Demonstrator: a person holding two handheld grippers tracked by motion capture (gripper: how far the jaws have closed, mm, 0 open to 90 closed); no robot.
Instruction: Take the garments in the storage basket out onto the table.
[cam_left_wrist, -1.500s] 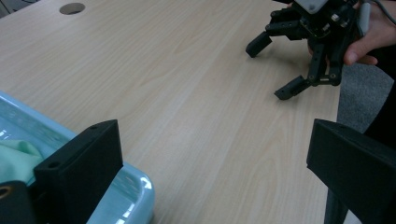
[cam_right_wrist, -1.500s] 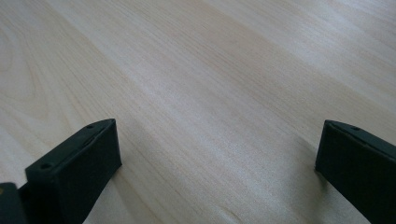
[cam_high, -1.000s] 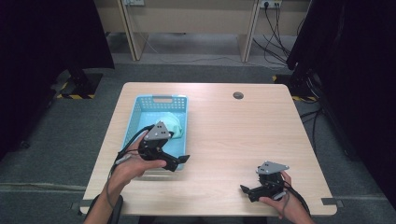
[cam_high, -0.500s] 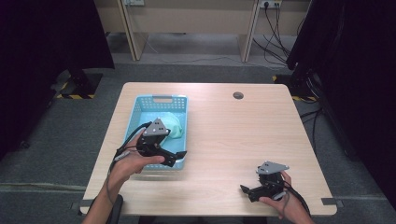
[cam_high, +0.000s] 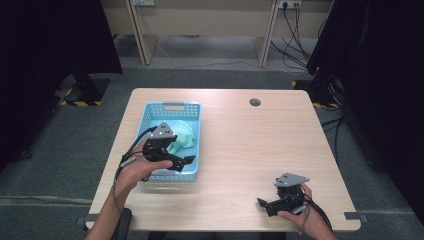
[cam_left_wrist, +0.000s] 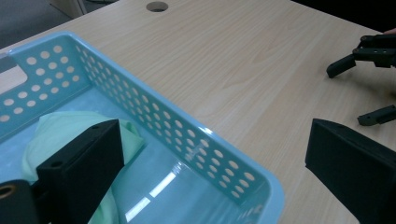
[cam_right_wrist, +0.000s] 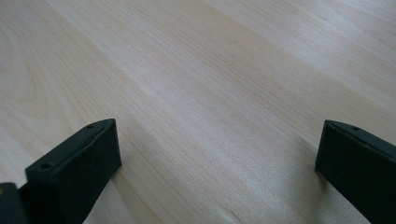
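Nearest the person, the right tongs (cam_high: 263, 204) are resting low over the bare table (cam_high: 250, 145) at its near right corner, jaws spread wide and gripping nothing. Farther in, the left tongs (cam_high: 186, 161) are hovering over the near right rim of the blue basket (cam_high: 193, 131), jaws also gaping wide and empty. Inside the basket, a pale green cloth (cam_high: 181, 136) is lying bunched. Beyond, a round cable hole (cam_high: 255, 102) is sitting near the table's far edge.
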